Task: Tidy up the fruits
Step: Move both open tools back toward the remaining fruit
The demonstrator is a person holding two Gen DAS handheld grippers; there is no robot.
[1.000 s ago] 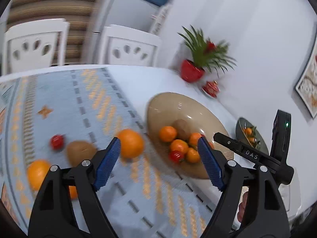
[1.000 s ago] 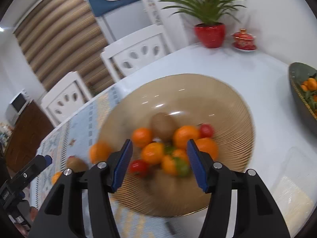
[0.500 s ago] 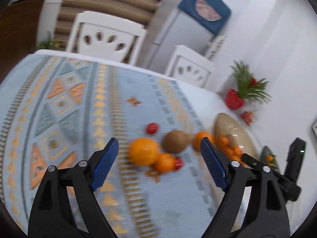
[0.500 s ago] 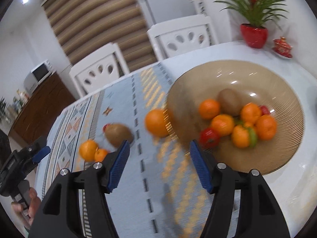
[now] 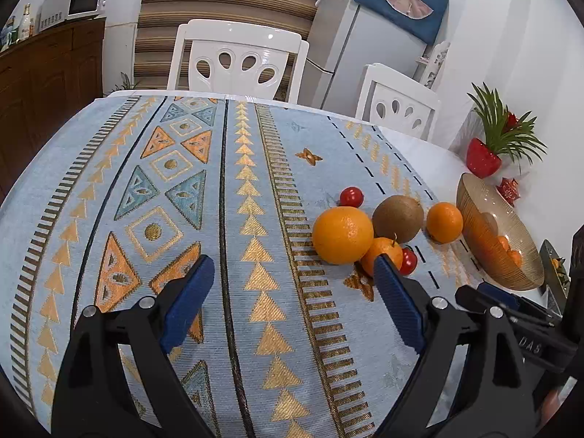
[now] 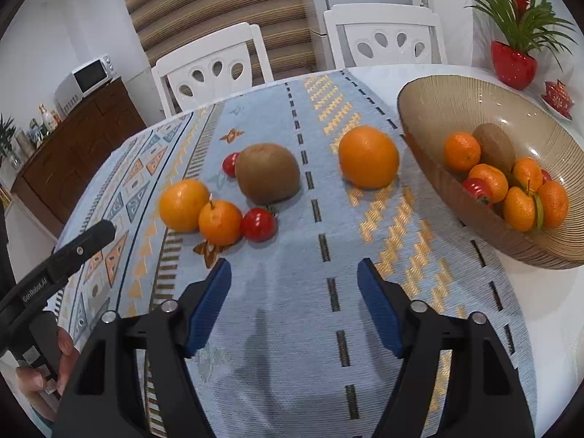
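Loose fruit lies on the patterned blue tablecloth: a large orange, a small mandarin, a kiwi, two cherry tomatoes and another orange beside the amber glass bowl. The bowl holds several mandarins, a kiwi and tomatoes. My left gripper is open and empty, to the left of the fruit cluster. My right gripper is open and empty, above bare cloth in front of the fruit.
Two white chairs stand behind the table. A red potted plant and a small red lidded dish sit behind the bowl. A dark dish of small oranges lies at the right edge. A wooden sideboard stands left.
Both grippers swung left, away from the bowl, toward the loose fruit on the cloth. The views have steadied. Both grippers stay open and empty.
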